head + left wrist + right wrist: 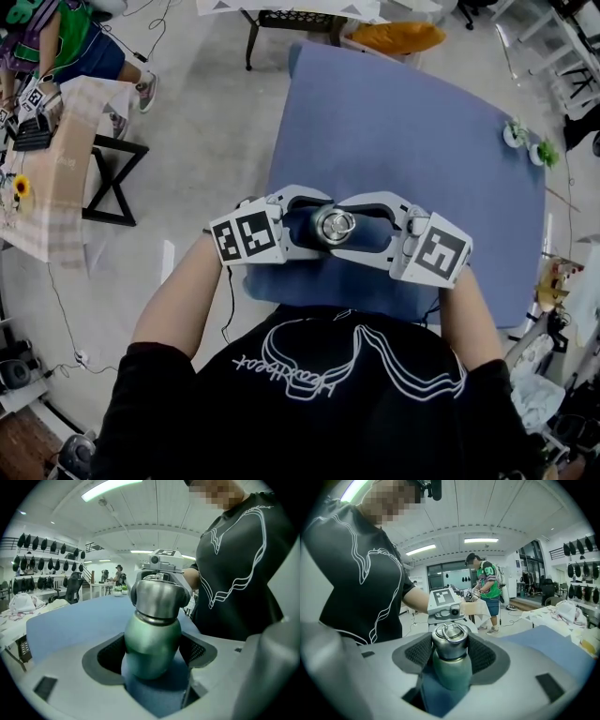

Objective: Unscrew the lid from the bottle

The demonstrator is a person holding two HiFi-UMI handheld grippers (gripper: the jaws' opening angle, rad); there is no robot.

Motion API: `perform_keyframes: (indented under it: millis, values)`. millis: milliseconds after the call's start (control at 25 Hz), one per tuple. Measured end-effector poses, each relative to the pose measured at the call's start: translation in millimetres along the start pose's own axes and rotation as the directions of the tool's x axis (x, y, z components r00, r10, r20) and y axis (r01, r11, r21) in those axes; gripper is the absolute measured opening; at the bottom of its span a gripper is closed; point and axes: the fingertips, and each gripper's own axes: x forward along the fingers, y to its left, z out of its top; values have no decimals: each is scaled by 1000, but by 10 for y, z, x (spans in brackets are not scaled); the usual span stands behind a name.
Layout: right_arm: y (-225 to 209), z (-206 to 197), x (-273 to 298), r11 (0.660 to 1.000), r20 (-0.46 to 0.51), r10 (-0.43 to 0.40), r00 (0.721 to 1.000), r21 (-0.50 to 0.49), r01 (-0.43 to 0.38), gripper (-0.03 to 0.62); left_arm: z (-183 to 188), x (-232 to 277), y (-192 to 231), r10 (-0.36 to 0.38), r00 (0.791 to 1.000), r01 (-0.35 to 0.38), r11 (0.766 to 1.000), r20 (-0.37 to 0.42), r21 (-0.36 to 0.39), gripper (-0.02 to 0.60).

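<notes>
R gripper pads tight on steel lid w/ ring handle, green bottle upright below, blue tabletop beneath

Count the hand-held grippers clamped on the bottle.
2. The left hand-held gripper clamps the green body of the bottle; the right hand-held gripper clamps its steel lid. None appears hidden.

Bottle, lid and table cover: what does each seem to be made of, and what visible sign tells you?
The bottle looks like metal with a matte green coating: soft, even sheen. The lid looks like brushed steel: bare silver with blurred reflections. The table cover is probably blue cloth or felt: dull, no glare.
</notes>
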Motion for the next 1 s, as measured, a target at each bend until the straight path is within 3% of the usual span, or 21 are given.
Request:
perform_keyframes:
  millis: [240, 400, 560, 720, 1000]
  values:
    - [-3, 6, 4, 1000, -3, -11, 1000, -6, 11, 249, -7, 2, 11, 38, 999, -38, 999, 10, -18, 362]
    - [-53, 70, -17, 993, 42, -113, 993, 48, 111, 312, -5, -6, 15, 95, 995, -93, 994, 31, -52, 362]
    - [-66, 72, -37, 969, 68, -232, 970, 98, 225, 331, -14, -3, 37, 178, 984, -174, 980, 30, -96, 362]
    - [-59, 96, -61, 924, 114, -363, 925, 173, 341, 334, -14, -3, 56, 267, 963, -260, 955, 38, -142, 362]
    - [-87, 36, -117, 811, 124, -566, 815, 263, 523, 317, -20, 9, 68, 395, 918, -380, 901, 37, -208, 362]
